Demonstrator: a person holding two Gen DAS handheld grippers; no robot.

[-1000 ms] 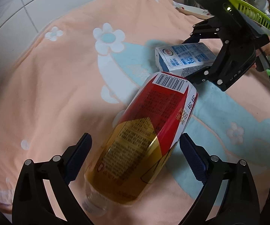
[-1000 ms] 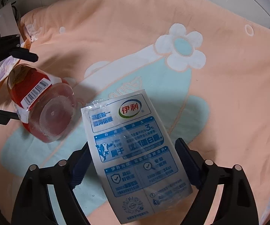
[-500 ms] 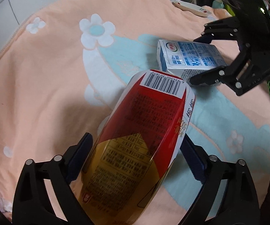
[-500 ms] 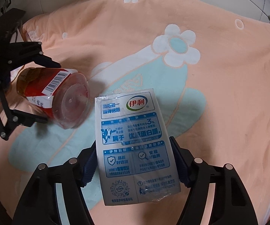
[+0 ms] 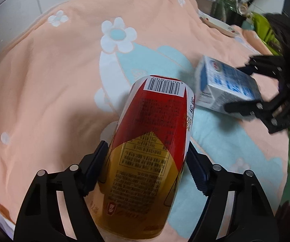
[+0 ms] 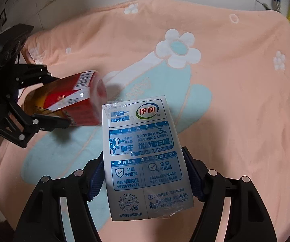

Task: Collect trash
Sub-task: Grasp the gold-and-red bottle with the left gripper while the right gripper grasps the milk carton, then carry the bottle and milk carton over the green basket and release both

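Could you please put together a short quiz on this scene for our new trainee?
1. True or false: the left tongs are shut on the tea bottle.
2. What do the right tongs hold? A) a plate B) the milk carton C) nothing
3. Fill in: the flower on the peach blanket has a ___ centre.

Key: 1 true; 2 B; 3 light blue.
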